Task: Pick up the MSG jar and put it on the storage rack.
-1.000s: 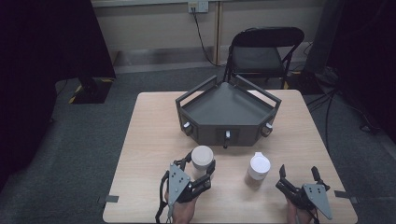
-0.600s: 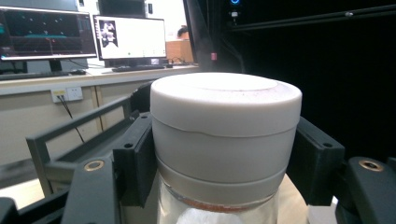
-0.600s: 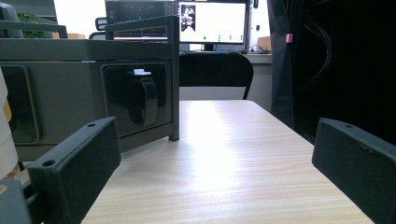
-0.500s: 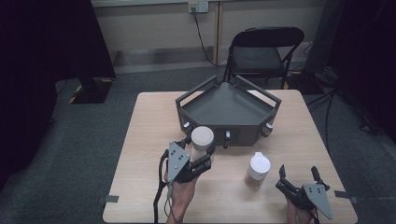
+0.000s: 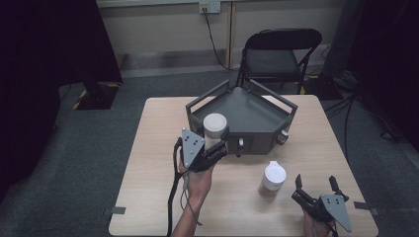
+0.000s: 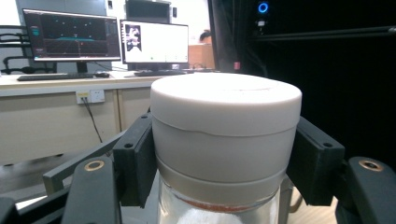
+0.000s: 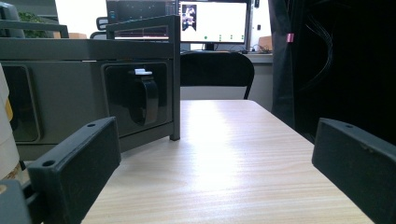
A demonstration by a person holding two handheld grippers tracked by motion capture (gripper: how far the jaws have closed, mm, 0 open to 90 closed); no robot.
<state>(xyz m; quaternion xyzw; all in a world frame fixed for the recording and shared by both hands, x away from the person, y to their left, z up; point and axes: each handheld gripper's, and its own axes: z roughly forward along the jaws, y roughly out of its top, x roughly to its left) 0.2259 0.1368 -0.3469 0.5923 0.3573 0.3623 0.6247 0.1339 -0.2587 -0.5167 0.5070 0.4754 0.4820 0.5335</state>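
Note:
A glass jar with a white lid (image 5: pixel 214 127) (image 6: pixel 226 140) is held above the table by my left gripper (image 5: pixel 217 146) (image 6: pixel 224 168), shut on it just below the lid. It hangs at the front left edge of the grey tray (image 5: pixel 257 111). A second white-lidded jar (image 5: pixel 273 177) stands on the table in front of the tray. My right gripper (image 5: pixel 316 190) (image 7: pixel 215 163) rests near the table's front right corner, open, with bare tabletop between its jaws; the second jar's edge (image 7: pixel 5 140) shows at its far left.
The grey tray has raised rails and knobs on its front face (image 7: pixel 142 100). The wooden table (image 5: pixel 158 148) has free room at left and right. A black folding chair (image 5: pixel 279 54) stands behind the table. Cables trail from each gripper.
My left gripper has lifted the jar off the table and carried it away from the person, up to the tray's front edge. The right gripper and second jar have stayed put.

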